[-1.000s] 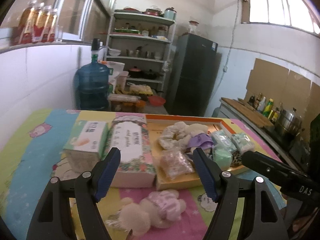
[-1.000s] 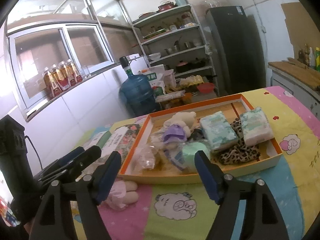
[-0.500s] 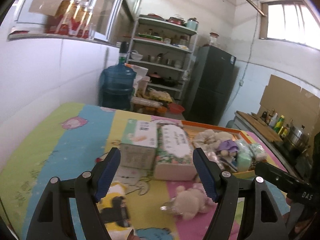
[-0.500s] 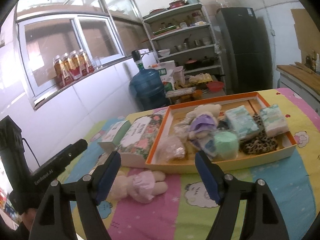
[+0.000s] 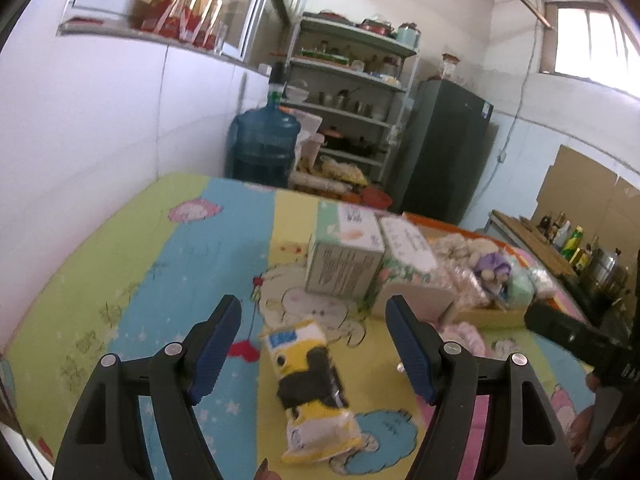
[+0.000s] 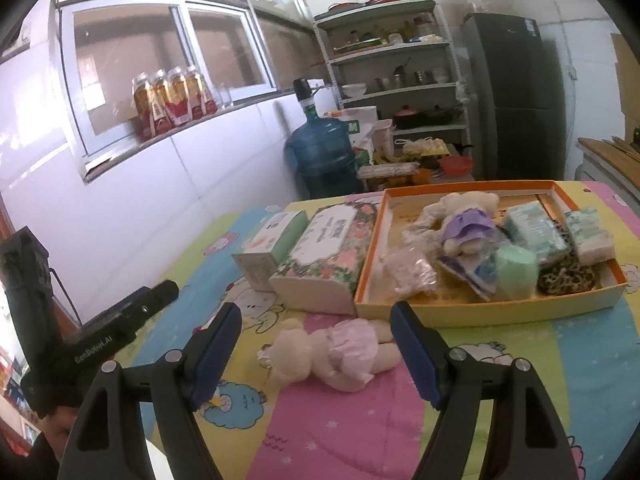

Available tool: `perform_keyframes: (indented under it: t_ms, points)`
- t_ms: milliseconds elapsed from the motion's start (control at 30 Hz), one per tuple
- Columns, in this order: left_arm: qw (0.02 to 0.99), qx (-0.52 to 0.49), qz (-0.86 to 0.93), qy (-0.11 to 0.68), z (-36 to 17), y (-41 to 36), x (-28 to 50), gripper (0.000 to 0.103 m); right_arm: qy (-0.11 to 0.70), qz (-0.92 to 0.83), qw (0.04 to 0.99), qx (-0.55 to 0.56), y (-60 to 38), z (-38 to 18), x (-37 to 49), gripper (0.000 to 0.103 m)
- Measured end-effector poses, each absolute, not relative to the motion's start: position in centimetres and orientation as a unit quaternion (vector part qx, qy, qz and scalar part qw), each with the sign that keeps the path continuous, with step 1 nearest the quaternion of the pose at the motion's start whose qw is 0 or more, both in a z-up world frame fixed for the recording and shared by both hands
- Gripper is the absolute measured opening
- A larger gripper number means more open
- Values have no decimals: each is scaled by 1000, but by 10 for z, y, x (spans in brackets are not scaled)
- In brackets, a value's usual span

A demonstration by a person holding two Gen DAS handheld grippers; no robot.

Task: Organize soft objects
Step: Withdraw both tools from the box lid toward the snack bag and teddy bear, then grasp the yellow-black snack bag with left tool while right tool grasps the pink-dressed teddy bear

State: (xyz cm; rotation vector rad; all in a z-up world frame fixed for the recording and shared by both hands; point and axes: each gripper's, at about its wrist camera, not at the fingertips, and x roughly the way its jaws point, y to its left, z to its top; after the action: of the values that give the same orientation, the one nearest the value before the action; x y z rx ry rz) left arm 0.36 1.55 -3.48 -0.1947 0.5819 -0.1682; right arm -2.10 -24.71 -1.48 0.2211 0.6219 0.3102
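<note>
— Where are your jaws?
— My left gripper [image 5: 314,350] stands wide apart, empty, and the yellow packet [image 5: 310,388] lies low in the frame's centre between its fingers, untouched.
— And the right?
— My right gripper [image 6: 316,354] gapes too; the pink-dressed plush bear [image 6: 332,354] lies between the tips, below the orange tray [image 6: 480,312].
</note>
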Motion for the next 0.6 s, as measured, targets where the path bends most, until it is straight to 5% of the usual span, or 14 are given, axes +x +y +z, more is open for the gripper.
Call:
perform_keyframes:
  t_ms: [600]
  points:
    - [930,-98,-67,349,-80,3,17,76,323,157,927,103,-246,-27,-16,76]
